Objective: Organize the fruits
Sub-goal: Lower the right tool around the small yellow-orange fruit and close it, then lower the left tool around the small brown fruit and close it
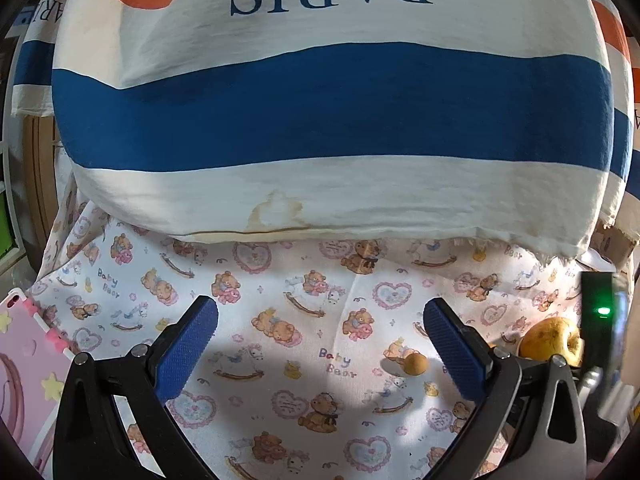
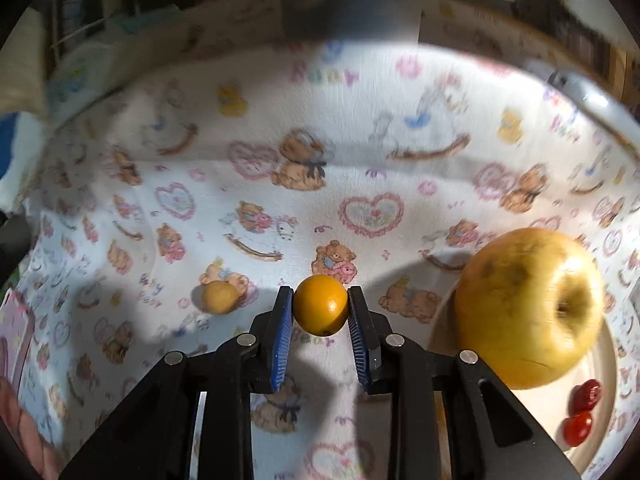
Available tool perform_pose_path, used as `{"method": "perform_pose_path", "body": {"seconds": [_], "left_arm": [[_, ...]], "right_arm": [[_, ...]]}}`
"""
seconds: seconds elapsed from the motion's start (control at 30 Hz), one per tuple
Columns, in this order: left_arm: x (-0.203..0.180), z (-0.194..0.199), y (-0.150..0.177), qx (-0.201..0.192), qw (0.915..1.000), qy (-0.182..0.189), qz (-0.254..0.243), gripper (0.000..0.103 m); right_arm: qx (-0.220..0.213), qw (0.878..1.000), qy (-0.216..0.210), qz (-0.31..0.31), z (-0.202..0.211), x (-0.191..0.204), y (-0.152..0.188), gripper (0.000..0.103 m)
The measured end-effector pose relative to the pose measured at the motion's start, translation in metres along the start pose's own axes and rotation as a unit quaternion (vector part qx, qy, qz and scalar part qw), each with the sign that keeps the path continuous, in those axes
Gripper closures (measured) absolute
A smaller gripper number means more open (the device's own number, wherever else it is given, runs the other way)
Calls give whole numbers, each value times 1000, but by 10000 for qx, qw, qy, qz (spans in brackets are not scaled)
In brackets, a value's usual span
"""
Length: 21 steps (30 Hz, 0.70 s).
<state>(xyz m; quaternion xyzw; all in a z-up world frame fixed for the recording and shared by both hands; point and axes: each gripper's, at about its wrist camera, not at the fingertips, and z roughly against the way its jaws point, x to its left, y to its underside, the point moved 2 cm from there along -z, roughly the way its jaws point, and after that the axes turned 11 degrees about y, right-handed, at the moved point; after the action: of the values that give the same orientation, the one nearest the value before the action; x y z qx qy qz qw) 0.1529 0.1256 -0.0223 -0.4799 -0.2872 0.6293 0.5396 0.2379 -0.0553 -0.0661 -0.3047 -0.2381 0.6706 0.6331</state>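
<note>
My right gripper [image 2: 321, 304] is shut on a small orange fruit [image 2: 320, 305], held above the teddy-bear cloth [image 2: 360, 152]. To its right a large yellow apple [image 2: 528, 306] sits on a white plate [image 2: 600, 408] with two small red fruits [image 2: 582, 412]. A small yellow-brown fruit [image 2: 219, 297] lies on the cloth to the left. My left gripper [image 1: 320, 340] is open and empty over the cloth. In the left wrist view the small yellow-brown fruit [image 1: 415, 363] lies near the right finger, and the apple [image 1: 552, 342] is further right.
A person's striped shirt [image 1: 328, 112] reading PARIS fills the upper half of the left wrist view. A pink panel [image 1: 24, 368] lies at the cloth's left edge. Blurred cluttered furniture stands behind the table in the right wrist view.
</note>
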Motion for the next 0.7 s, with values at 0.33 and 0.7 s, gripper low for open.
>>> {"method": "perform_pose_path", "body": {"seconds": [0.33,0.7], "left_arm": [[-14,1,-17,413,9969,424,-510,5],[-61,-49,-11,1728,9783,658,-938,37]], "right_arm": [[-854,9960,-194,191,51,-33,0,75],[-1282,9897,-458,-435,62,-66,9,75]]}}
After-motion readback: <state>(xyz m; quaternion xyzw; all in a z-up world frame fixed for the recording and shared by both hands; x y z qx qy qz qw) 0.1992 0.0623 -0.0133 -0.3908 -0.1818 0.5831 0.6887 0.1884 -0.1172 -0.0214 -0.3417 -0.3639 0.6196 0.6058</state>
